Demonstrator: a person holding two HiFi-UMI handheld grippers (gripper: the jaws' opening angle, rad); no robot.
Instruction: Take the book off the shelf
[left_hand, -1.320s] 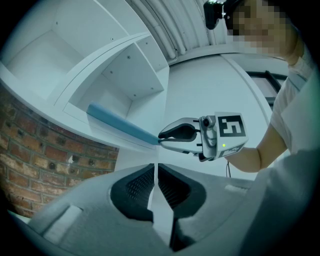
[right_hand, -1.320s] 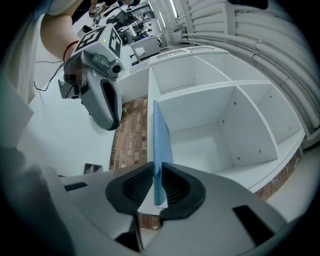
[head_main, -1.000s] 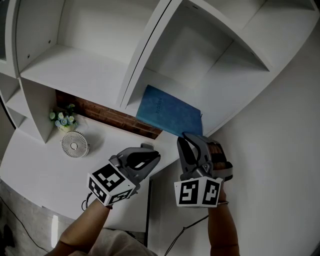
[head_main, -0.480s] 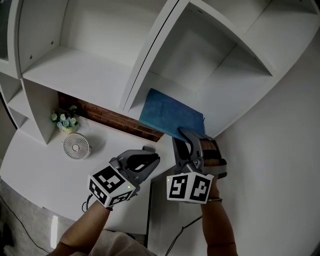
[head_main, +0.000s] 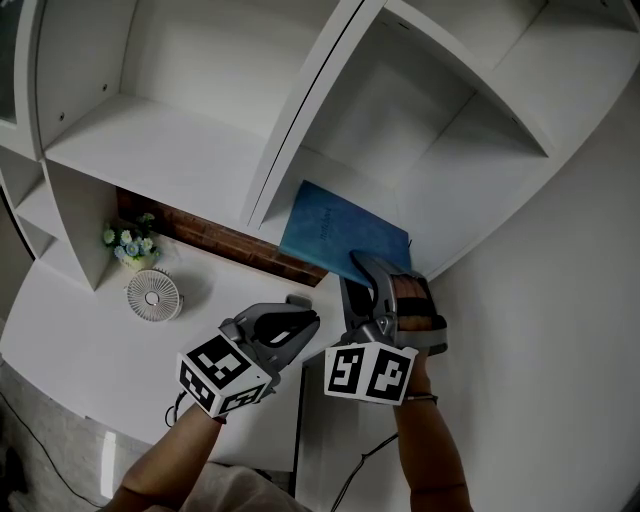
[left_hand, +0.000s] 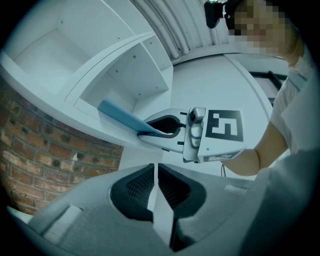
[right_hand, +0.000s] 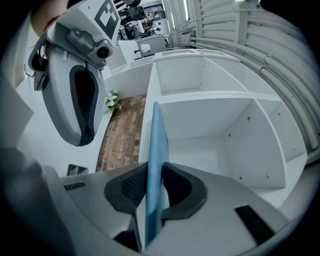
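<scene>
1. The blue book (head_main: 338, 232) lies cover-up on the floor of the lower right compartment of the white shelf (head_main: 330, 160). Its near edge reaches out past the shelf's front lip.
2. The right gripper (head_main: 368, 268) has its jaws closed on that near edge. In the right gripper view the book (right_hand: 155, 145) runs edge-on between the two pads, pinched from both faces.
3. The left gripper (head_main: 297, 322) hangs just left of the right one, below the shelf and over the white desk (head_main: 80, 330). Its jaws are drawn together to a thin slit and hold nothing.
4. The book looks thin and light, and its cover seems fairly stiff, since it shows no sag where it overhangs. The matt cover should give the pads decent friction.
5. The hold is at one end only, so most of the book's length lies beyond the pads. Once it leaves the shelf floor it may droop or swivel in the grip.
6. A bite deeper onto the cover, well in from the corner, would hold it steadier. The free left gripper could support the far part as the book clears the lip.
7. The compartment's right wall stands near the book's far right corner. A straight pull towards the person, kept level, seems safest.
</scene>
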